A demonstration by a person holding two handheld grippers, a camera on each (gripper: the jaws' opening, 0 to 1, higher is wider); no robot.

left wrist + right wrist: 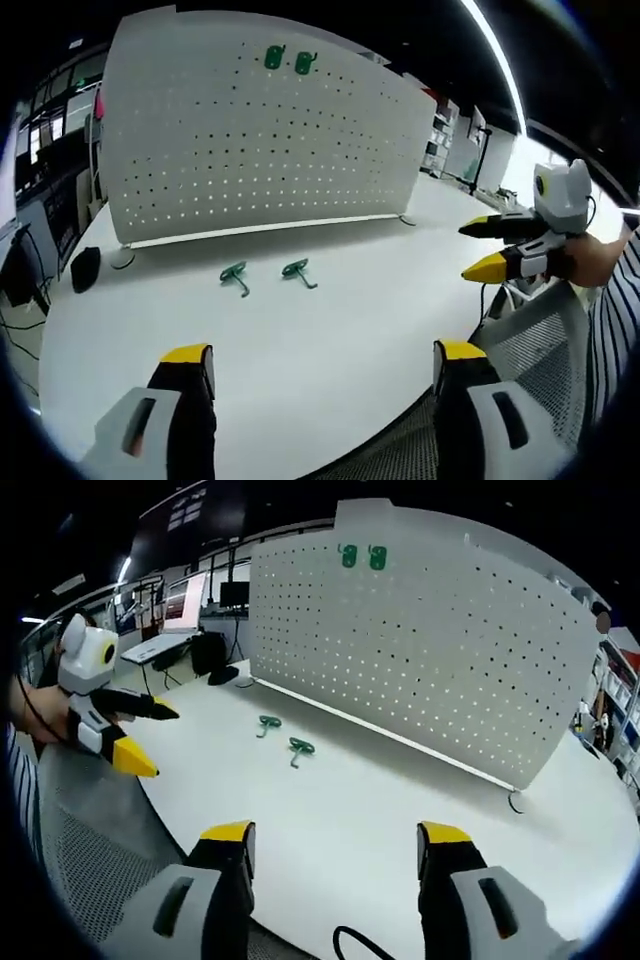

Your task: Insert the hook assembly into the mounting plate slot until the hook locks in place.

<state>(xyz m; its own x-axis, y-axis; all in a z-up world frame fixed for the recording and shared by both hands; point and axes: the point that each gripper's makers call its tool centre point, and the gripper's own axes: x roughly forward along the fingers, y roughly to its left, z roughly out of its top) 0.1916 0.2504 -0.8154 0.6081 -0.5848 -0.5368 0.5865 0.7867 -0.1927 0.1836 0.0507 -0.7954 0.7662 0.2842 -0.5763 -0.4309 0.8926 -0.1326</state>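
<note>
Nothing picked up: my left hand-held gripper (325, 365) and right hand-held gripper (335, 845) hang released over the white counter (300, 350). Two green metal hooks (265, 275) lie before the white perforated mounting plate (260, 130); next, I'd grasp one.

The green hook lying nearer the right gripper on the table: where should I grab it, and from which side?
Judging by its pose, take the right-hand green hook by its flat plate end, which faces the pegboard, coming down from above with the right gripper. It lies flat on the table, its curved prong trailing toward you. Finer detail is too small to tell.
</note>
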